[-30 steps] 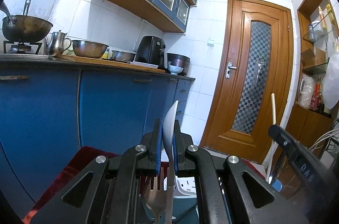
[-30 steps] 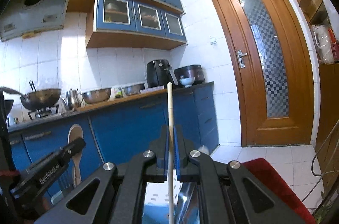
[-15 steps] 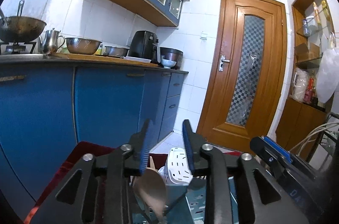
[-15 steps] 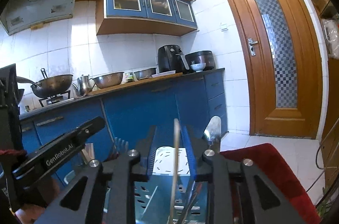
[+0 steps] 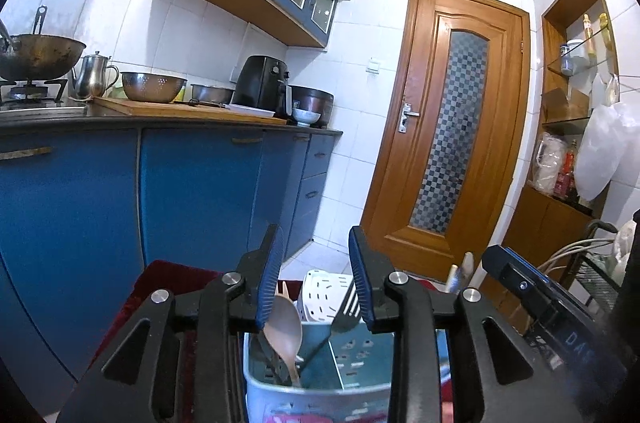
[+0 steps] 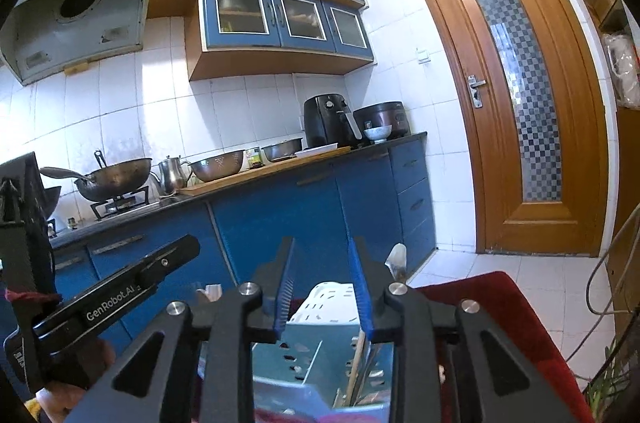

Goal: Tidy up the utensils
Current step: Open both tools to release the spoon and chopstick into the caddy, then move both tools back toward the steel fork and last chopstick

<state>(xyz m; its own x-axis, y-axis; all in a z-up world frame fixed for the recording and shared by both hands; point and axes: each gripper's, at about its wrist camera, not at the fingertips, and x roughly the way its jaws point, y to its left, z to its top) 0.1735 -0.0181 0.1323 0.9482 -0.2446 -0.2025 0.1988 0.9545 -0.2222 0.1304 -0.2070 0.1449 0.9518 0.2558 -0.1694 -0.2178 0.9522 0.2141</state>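
Left gripper [image 5: 316, 275]: jaws parted, nothing between the pads. Right gripper [image 6: 324, 283]: jaws likewise parted and empty. Both hover just above the blue-grey utensil caddy [image 5: 320, 387], which rests on a red cloth [image 6: 500, 307].

Directly below the left gripper, a pale spoon [image 5: 284, 331] and a fork [image 5: 348, 303] stand in the caddy, bowl and tines up, long axes near upright and leaning. Below the right gripper, a thin wooden stick [image 6: 354, 371] leans in the right-hand compartment. A white slotted basket [image 6: 328, 303] sits just behind. Each utensil lies nearest the gripper above it.

Legible writing: "GenRobot.AI" on the left gripper's body in the right wrist view. No other label is readable.
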